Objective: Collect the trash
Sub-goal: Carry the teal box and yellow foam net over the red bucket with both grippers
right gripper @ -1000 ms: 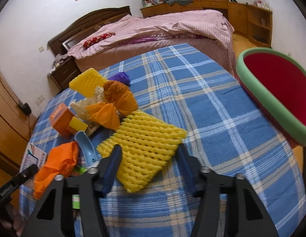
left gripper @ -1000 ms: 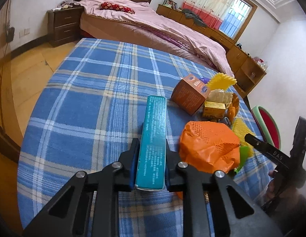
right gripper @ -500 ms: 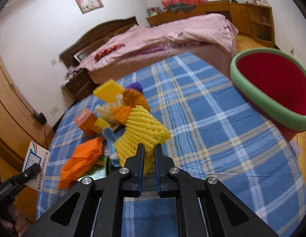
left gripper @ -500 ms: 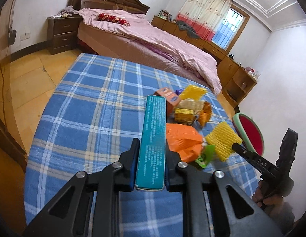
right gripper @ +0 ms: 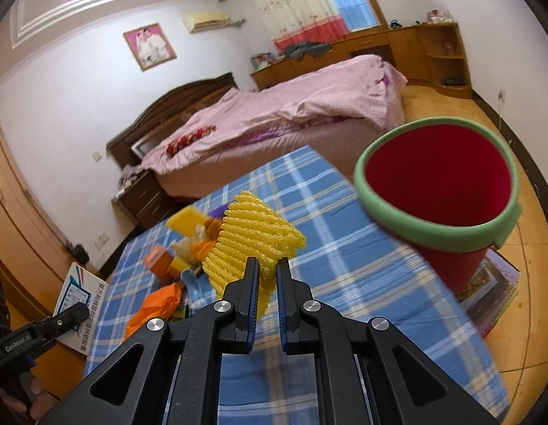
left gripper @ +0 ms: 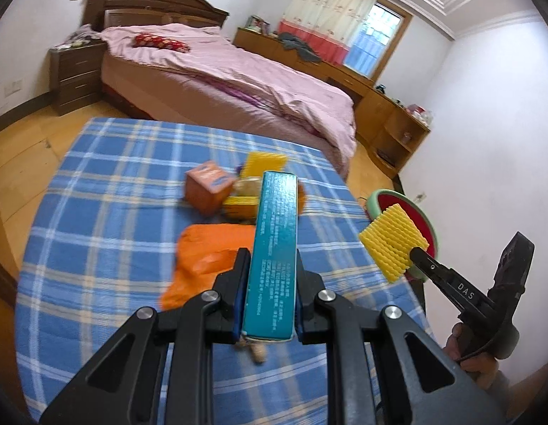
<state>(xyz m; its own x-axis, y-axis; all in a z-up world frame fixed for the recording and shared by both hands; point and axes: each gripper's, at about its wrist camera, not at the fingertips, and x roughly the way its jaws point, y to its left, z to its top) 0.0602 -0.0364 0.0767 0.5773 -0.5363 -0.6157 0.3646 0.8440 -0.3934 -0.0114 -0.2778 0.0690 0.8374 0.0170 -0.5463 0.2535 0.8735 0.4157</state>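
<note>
Both grippers are loaded and lifted clear of the desk (left gripper: 97,219), so this looks like the carry stage for two pieces at once. The left gripper (left gripper: 268,276) is clamped tight on a teal box (left gripper: 275,248), held end-on and pointing out over the pile. The right gripper (right gripper: 267,283) has its jaws nearly together on a corner of a yellow foam net (right gripper: 252,237), which hangs in the air just short of the red bin (right gripper: 440,191) (green-rimmed, standing on the floor past the desk's edge).

Nothing can be seen inside the bin from here; its visible inner wall is bare, so I judge little or nothing has been dropped in yet.

Left on the desk: an orange bag (left gripper: 206,248), an orange box (left gripper: 208,191), a second yellow net (left gripper: 265,163), a small yellow box (left gripper: 242,207) and some crumpled bits among them, too blurred to name. Most of the collecting is, by my reading, ahead.
</note>
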